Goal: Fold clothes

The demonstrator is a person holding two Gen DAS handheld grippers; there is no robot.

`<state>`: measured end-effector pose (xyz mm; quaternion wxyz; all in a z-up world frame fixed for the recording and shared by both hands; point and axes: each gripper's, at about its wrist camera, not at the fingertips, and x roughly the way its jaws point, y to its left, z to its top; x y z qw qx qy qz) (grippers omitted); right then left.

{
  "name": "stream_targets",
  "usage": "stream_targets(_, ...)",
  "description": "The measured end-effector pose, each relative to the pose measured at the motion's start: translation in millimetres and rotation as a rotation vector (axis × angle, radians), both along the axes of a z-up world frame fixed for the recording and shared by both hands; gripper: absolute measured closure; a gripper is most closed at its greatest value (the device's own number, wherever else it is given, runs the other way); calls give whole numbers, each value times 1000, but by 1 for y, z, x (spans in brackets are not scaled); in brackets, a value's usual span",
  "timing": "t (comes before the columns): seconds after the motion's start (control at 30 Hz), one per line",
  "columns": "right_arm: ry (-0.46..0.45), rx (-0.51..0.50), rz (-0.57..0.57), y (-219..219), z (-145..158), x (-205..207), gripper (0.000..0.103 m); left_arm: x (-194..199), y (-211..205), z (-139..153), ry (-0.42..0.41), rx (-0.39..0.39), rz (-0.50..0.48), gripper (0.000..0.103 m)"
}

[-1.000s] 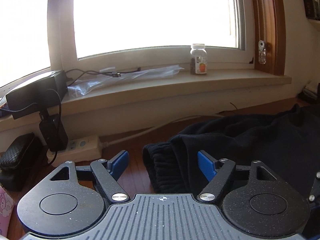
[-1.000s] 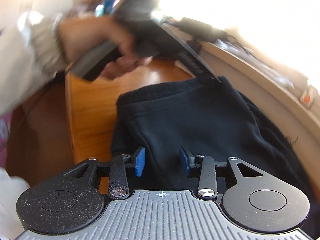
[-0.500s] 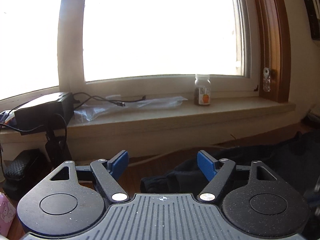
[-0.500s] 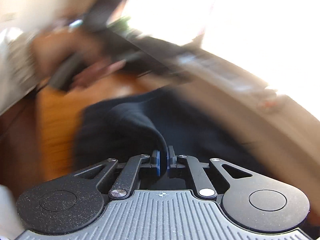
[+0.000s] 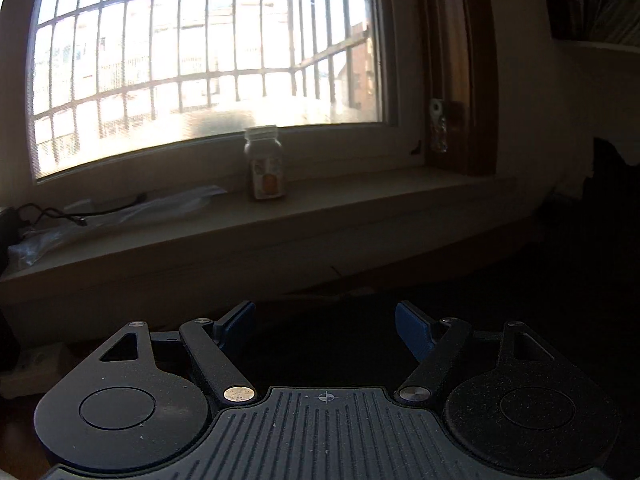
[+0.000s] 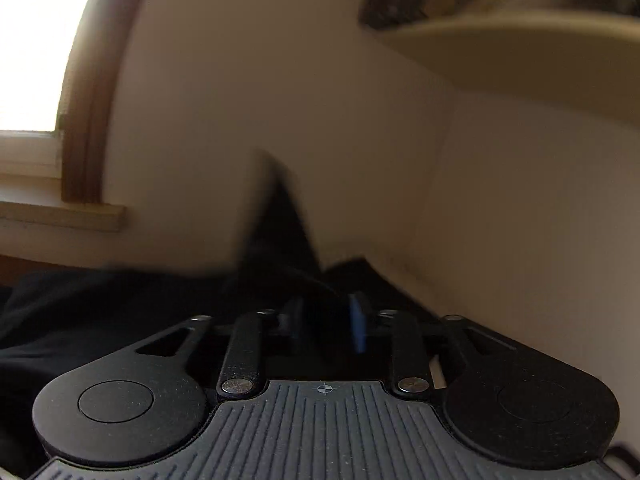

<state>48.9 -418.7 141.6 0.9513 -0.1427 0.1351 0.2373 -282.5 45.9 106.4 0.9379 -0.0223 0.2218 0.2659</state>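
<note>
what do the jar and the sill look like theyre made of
Jar: looks like clear glass or plastic, see-through above a paper-like label with an orange mark; too dim to tell which. Sill: looks like pale, matt painted wood or stone, smooth and flat.

**Sill and dark surface below it**

The window sill (image 5: 360,196) carries a small jar (image 5: 266,164) standing upright. Left of the jar lie a clear plastic bag (image 5: 132,212) and a thin cable (image 5: 60,214). Below the jar, dark clothing (image 6: 100,304) lies spread on the table
</note>
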Motion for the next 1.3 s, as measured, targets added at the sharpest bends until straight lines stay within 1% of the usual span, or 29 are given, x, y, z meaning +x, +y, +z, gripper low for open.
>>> stream_targets(0.07, 52, 31, 67, 4, -17, -1, 59, 30, -15, -10, 53, 26, -61, 23)
stream_targets(0.17, 161, 59, 282, 48, -40, -12, 58, 73, -33, -30, 159, 59, -164, 24)
stream_targets(0.2, 188, 65, 350, 63, -47, -17, 58, 85, -37, -36, 196, 74, -185, 27)
stream_targets(0.27, 226, 48, 474, 96, -57, -29, 58, 99, -40, -49, 255, 103, -193, 28)
stream_targets(0.3, 242, 33, 532, 112, -62, -35, 58, 102, -38, -53, 270, 97, -194, 28)
stream_targets(0.33, 256, -1, 581, 127, -67, -40, 55, 102, -33, -56, 271, 74, -197, 28)
stream_targets(0.37, 269, -56, 617, 142, -72, -43, 52, 99, -27, -58, 257, 41, -203, 27)
stream_targets(0.4, 281, -111, 653, 157, -78, -47, 52, 97, -20, -59, 242, 1, -207, 27)
stream_targets(0.43, 289, -151, 663, 168, -84, -46, 52, 95, -13, -59, 231, -34, -211, 27)
stream_targets(0.47, 291, -173, 644, 173, -91, -39, 54, 95, -7, -60, 226, -49, -214, 27)
stream_targets(0.53, 294, -217, 606, 182, -104, -26, 56, 95, -1, -61, 226, -39, -219, 27)
stream_targets(0.57, 322, -203, 592, 184, -108, -15, 56, 95, 3, -62, 225, -38, -218, 27)
stream_targets(0.6, 375, -150, 582, 182, -110, 0, 56, 96, 7, -63, 223, -37, -212, 27)
stream_targets(0.63, 406, -111, 569, 177, -112, 12, 57, 98, 13, -63, 221, -39, -205, 27)
stream_targets(0.67, 401, -100, 562, 174, -113, 19, 60, 101, 21, -62, 219, -46, -198, 27)
stream_targets(0.73, 367, -104, 557, 182, -113, 29, 60, 107, 35, -62, 216, -59, -190, 27)
stream_targets(0.8, 348, -110, 544, 194, -114, 30, 60, 111, 47, -62, 216, -61, -187, 27)
stream_targets(0.9, 328, -100, 528, 209, -124, 28, 60, 112, 65, -63, 212, -74, -190, 27)
stream_targets(0.97, 320, -104, 523, 211, -119, 17, 59, 113, 71, -63, 211, -78, -195, 27)
stream_targets(1.03, 337, -112, 538, 208, -113, 10, 59, 113, 69, -63, 212, -68, -198, 27)
stream_targets(1.1, 347, -81, 561, 187, -106, 8, 58, 112, 66, -63, 215, -48, -199, 27)
stream_targets(1.17, 341, -9, 554, 152, -94, 10, 58, 107, 64, -62, 212, -42, -198, 27)
stream_targets(1.23, 314, 72, 507, 109, -79, 20, 55, 106, 62, -62, 212, -36, -197, 27)
stream_targets(1.27, 285, 96, 458, 88, -72, 27, 53, 107, 61, -62, 213, -32, -197, 27)
stream_targets(1.3, 242, 103, 383, 68, -65, 36, 52, 108, 60, -62, 213, -30, -196, 27)
